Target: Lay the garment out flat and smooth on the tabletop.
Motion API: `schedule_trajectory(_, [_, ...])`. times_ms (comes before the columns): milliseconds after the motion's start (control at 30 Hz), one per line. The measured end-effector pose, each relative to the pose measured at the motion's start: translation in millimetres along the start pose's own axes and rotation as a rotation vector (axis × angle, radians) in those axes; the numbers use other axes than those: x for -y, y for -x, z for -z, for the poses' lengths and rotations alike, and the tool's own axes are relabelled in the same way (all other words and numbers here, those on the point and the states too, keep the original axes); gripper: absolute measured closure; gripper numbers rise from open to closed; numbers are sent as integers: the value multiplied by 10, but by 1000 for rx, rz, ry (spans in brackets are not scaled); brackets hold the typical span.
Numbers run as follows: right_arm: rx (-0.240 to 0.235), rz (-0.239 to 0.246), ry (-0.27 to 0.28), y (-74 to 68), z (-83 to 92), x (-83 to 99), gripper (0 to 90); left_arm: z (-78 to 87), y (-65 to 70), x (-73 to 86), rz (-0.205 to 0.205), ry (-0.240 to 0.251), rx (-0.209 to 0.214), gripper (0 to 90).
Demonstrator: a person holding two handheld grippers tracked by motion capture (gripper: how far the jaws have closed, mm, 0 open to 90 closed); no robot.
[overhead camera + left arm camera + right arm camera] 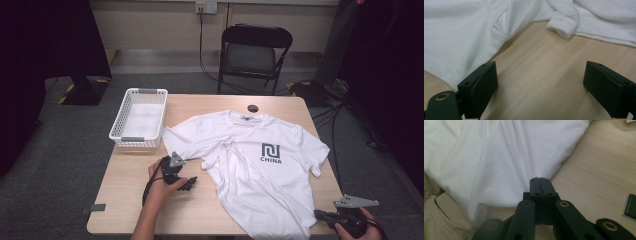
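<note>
Recording lab, black curtains (45, 35), floor cables (210, 70)

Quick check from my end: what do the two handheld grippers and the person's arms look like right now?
Both are black two-jaw tools. The left gripper carries a small grey three-cornered plate and trails a black cable; its jaws are flat rectangular blocks. The right gripper has a larger grey three-cornered plate, with brass-coloured pivot pins on its linkage. The forearms show no sleeves.

bare tabletop (125, 195) left of the t-shirt (250, 170); white basket (139, 118) at the far-left corner
</note>
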State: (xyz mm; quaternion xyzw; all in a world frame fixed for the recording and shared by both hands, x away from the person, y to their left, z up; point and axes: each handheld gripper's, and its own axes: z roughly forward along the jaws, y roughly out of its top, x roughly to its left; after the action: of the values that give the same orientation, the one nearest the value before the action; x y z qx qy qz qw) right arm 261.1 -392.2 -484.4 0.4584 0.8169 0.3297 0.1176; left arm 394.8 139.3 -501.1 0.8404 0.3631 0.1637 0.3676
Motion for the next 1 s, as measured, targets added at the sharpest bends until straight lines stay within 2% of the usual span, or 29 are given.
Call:
schedule_trajectory(100, [17, 19, -30, -28, 26, -10, 898, 0, 0, 0, 0, 0, 0, 117])
schedule_trajectory(167, [16, 10, -36, -22, 46, -18, 893, 0, 0, 0, 0, 0, 0, 117])
schedule_trajectory(200, [17, 6, -30, -17, 59, -23, 858, 0, 0, 0, 0, 0, 0, 117])
schedule_trajectory(233, [24, -8, 6, 2, 71, -39, 793, -1, -1, 0, 0, 0, 1, 117])
schedule_trajectory(267, [27, -14, 16, 15, 67, -57, 787, -1, -4, -1, 0, 0, 0, 117])
schedule_trajectory(333, [44, -30, 50, 59, 37, -114, 687, -2, -3, -1, 0, 0, 0, 117])
schedule_trajectory(400, [62, -33, 84, 114, -21, -202, 699, -1, -3, -1, 0, 0, 0, 117])
schedule_trajectory(433, [85, -40, 111, 151, -61, -250, 669, -2, -3, -1, 1, 0, 0, 117])
schedule_trajectory(533, [143, -59, 160, 288, -218, -383, 675, -1, -4, -1, 0, 0, 0, 117])
schedule_trajectory(633, [177, -68, 169, 375, -358, -471, 691, -1, -4, -1, 1, 0, 0, 117])
schedule_trajectory(667, [176, -71, 155, 392, -397, -486, 708, -1, -4, -1, 0, 0, 0, 117])
schedule_trajectory(700, [143, -84, 149, 402, -429, -491, 717, -1, -4, -1, 0, 0, 0, 117])
schedule_trajectory(733, [136, -89, 143, 399, -451, -486, 740, -1, -4, -1, 0, 0, 0, 117])
schedule_trajectory(767, [138, -76, 126, 386, -461, -474, 807, -1, -4, -1, 0, 0, 0, 117])
schedule_trajectory(833, [125, -70, 128, 368, -442, -433, 877, -1, -4, -1, 1, 0, 0, 117])
schedule_trajectory(1000, [96, -78, 136, 371, -309, -325, 885, -1, -3, -1, 0, 0, 0, 117])
